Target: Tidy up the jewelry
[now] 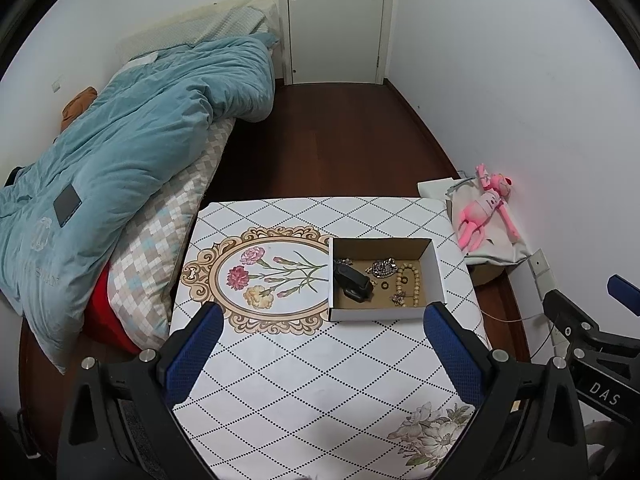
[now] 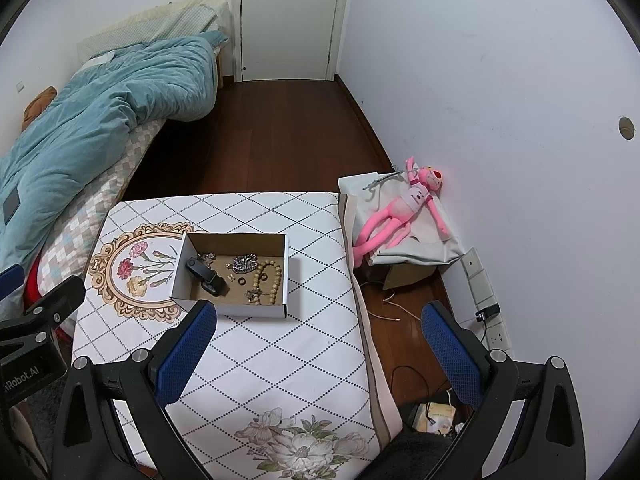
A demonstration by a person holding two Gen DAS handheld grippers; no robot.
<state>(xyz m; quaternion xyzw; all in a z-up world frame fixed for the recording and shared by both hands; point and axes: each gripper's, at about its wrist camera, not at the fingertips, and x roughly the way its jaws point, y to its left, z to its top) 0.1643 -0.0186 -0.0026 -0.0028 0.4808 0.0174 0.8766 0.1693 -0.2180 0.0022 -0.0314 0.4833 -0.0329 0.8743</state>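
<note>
Jewelry – beads [image 1: 412, 284], chain [image 1: 383, 267] etc. – sits inside the box [image 1: 376, 314] on the worktop [image 1: 320, 380]. Left hand-held gripper [image 1: 324, 354] & right hand-held gripper [image 2: 320, 354] both gape wide, holding nothing, hanging near of the box – prob. ready to reach in.

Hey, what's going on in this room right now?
A person holds two grippers above a cloth-covered table. Both the left gripper and the right gripper are open and empty. All the jewelry visible lies in an open cardboard box: a bead bracelet, a chain, small rings and a black clip-like thing. Nothing is being gripped.
</note>
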